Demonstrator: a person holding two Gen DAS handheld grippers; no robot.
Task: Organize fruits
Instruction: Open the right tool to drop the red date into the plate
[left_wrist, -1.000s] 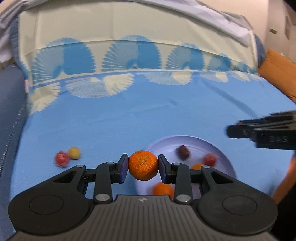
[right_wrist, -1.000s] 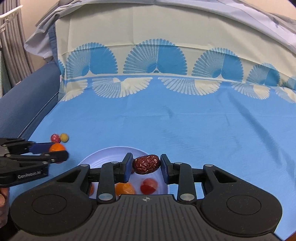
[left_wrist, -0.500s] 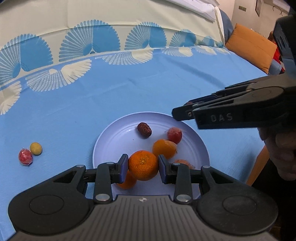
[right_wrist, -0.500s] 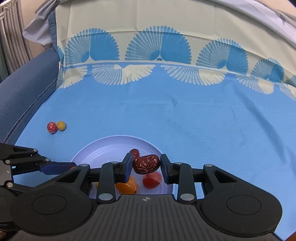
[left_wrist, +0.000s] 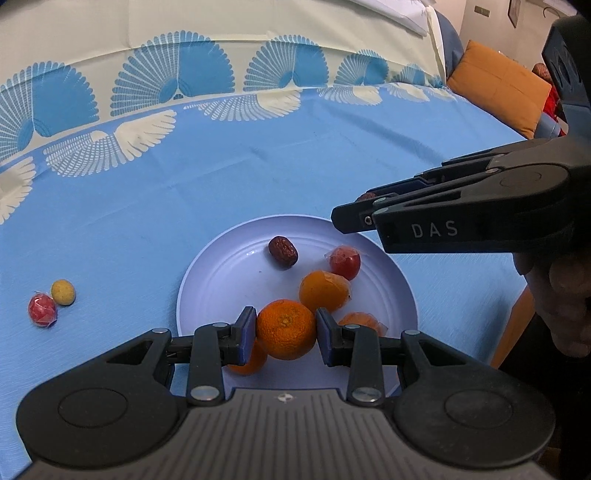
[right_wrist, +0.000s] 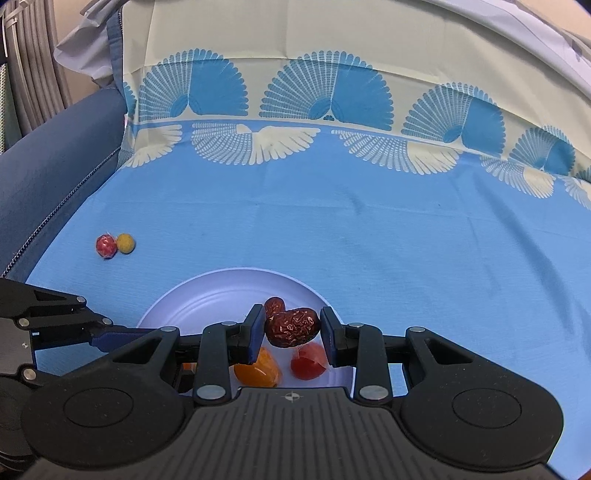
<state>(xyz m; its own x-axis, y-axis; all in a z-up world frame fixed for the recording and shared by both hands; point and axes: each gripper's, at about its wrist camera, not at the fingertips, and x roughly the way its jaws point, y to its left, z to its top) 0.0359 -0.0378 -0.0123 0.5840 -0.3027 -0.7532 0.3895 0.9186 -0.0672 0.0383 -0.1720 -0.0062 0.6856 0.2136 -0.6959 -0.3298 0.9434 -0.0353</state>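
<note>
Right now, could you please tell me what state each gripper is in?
Left gripper: closed on the orange, above the plate.
Right gripper: closed on the red date.

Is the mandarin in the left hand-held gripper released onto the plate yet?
Not yet. The left hand-held gripper is shut on the mandarin, both pads pressing its sides, over the plate's near edge.

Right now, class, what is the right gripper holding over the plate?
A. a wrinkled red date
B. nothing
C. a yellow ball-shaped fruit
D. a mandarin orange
A: in the right wrist view the right gripper is closed on a wrinkled red date above the plate.
</note>
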